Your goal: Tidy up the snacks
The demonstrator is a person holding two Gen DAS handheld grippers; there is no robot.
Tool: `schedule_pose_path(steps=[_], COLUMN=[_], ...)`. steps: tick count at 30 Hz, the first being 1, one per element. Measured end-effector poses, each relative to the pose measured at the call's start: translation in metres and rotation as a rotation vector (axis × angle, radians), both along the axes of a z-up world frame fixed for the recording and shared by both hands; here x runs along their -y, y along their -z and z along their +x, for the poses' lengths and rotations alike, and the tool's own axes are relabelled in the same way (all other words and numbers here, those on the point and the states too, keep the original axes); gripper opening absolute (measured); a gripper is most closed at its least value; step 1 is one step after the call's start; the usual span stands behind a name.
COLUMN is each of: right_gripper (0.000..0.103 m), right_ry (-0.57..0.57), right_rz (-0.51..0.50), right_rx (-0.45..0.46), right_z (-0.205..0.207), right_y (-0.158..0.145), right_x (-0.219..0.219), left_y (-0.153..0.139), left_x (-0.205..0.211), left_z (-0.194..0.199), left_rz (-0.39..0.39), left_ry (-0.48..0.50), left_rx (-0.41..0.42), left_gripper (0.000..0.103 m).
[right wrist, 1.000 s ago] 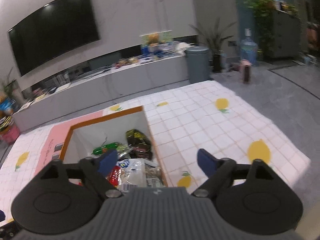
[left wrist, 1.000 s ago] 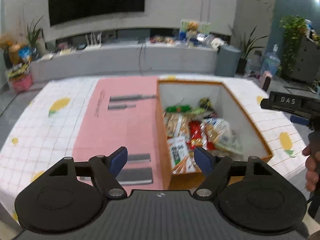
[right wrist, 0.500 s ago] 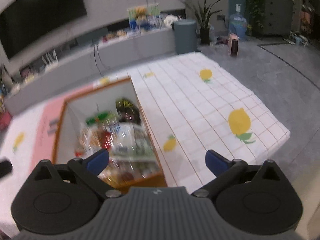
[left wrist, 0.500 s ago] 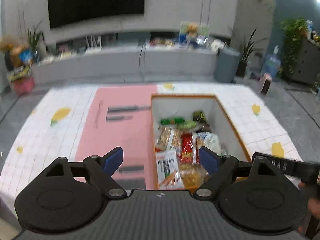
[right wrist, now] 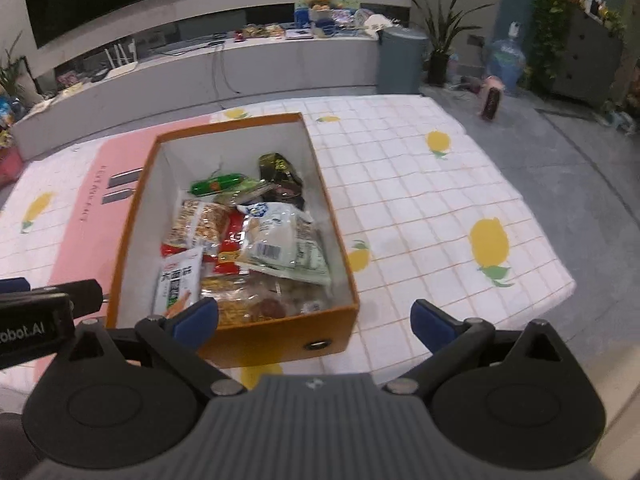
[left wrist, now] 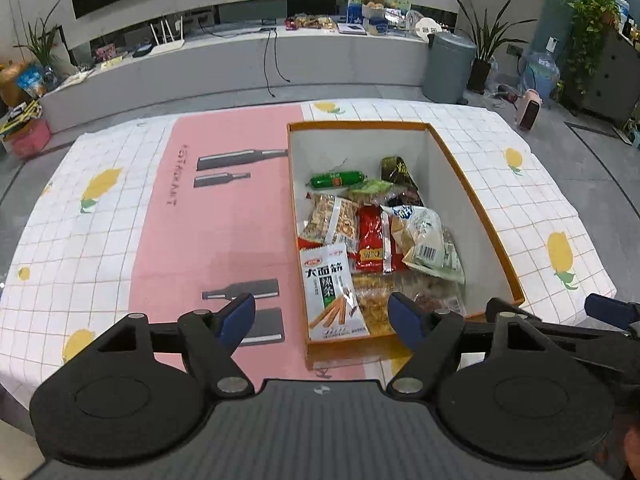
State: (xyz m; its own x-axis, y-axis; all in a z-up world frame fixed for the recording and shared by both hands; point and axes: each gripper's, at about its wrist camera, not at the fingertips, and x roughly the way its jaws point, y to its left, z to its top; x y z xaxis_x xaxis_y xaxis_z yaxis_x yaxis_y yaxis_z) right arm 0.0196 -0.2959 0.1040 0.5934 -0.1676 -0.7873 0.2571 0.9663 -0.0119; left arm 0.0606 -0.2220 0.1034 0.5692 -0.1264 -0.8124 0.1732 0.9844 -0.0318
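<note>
An orange box [left wrist: 476, 204] with white inner walls stands on the table and holds several snack packets: a green sausage [left wrist: 337, 179], a white packet with black characters [left wrist: 330, 290], a red packet [left wrist: 372, 238] and a pale bag [left wrist: 426, 236]. The box also shows in the right wrist view [right wrist: 276, 336]. My left gripper [left wrist: 322, 318] is open and empty, above the near end of the box. My right gripper [right wrist: 316, 318] is open and empty, in front of the box's near right corner.
The table has a white checked cloth with lemon prints [left wrist: 100, 188] and a pink mat [left wrist: 232, 232] left of the box. A long low counter [left wrist: 240, 60], a grey bin [left wrist: 448, 66] and potted plants [left wrist: 588, 36] stand beyond the table.
Both grippers have pulled back toward the table's near edge and now look down on the box from farther off. The right gripper has swung left toward the box.
</note>
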Motion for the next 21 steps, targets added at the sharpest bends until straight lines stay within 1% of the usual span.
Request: schedule_pose_path(steps=[3,7,9,14,21], right_gripper=[0.100,0.100,0.100,0.100,0.100], right_ry=[0.024,0.017,0.006,-0.018,-0.023], right_rz=[0.003,-0.029,-0.036,-0.025,-0.025], right_rx=[-0.011,-0.029,-0.033,-0.046,-0.043], right_z=[-0.003,-0.005,-0.004,0.000,0.001], right_y=[-0.001,0.000,0.002,0.007,0.007], right_x=[0.001,-0.003,-0.004,-0.008,-0.011], left_y=[0.001,-0.001,-0.002,0.000,0.002], left_x=[0.000,-0.002,-0.003,-0.001,-0.004], left_z=[-0.002,-0.004,-0.005,-0.003,-0.001], left_rz=[-0.003,-0.027,-0.039,-0.039,-0.051], left_ry=[-0.012,-0.019,-0.006,-0.001,-0.007], left_rx=[-0.006,-0.008,-0.011,-0.023,-0.034], left_gripper=[0.088,0.087,0.087,0.087,0.087])
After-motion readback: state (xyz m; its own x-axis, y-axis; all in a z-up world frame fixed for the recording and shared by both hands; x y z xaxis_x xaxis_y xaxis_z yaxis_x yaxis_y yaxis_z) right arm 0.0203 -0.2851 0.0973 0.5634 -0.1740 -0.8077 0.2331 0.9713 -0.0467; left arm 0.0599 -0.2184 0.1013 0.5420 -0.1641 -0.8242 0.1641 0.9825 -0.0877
